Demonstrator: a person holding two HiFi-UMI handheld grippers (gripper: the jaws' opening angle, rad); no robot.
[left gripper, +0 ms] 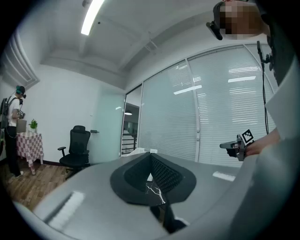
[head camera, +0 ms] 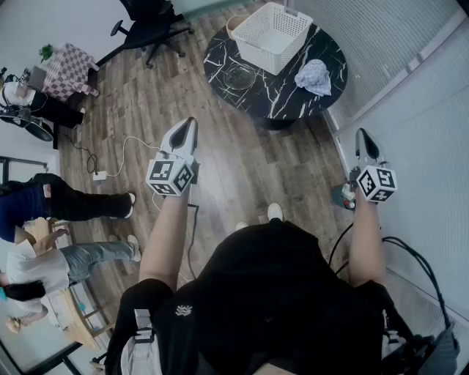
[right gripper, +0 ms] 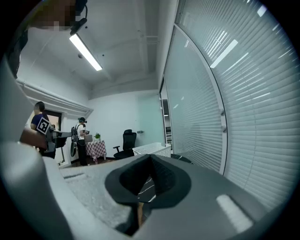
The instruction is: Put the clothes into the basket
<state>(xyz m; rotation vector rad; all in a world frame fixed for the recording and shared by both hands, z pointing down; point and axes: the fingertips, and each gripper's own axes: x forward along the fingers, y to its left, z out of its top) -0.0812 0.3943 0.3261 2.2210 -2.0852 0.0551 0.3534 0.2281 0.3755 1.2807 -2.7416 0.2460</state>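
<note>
A white lattice basket (head camera: 272, 34) stands on a round black marble table (head camera: 242, 80) ahead of me, and the basket (right gripper: 152, 149) shows again in the right gripper view. A crumpled pale blue-white cloth (head camera: 314, 76) lies on the table to the basket's right. My left gripper (head camera: 185, 134) is held over the wooden floor, well short of the table, jaws together and empty. My right gripper (head camera: 363, 141) is held near the glass wall at the right, also shut with nothing in it. Both point toward the table.
A black office chair (head camera: 150, 18) stands beyond the table at the left. A small checked-cloth table (head camera: 67, 69) and several people are at the far left. A cable and power strip (head camera: 99, 175) lie on the floor. A blinds-covered glass wall (head camera: 410, 80) runs along the right.
</note>
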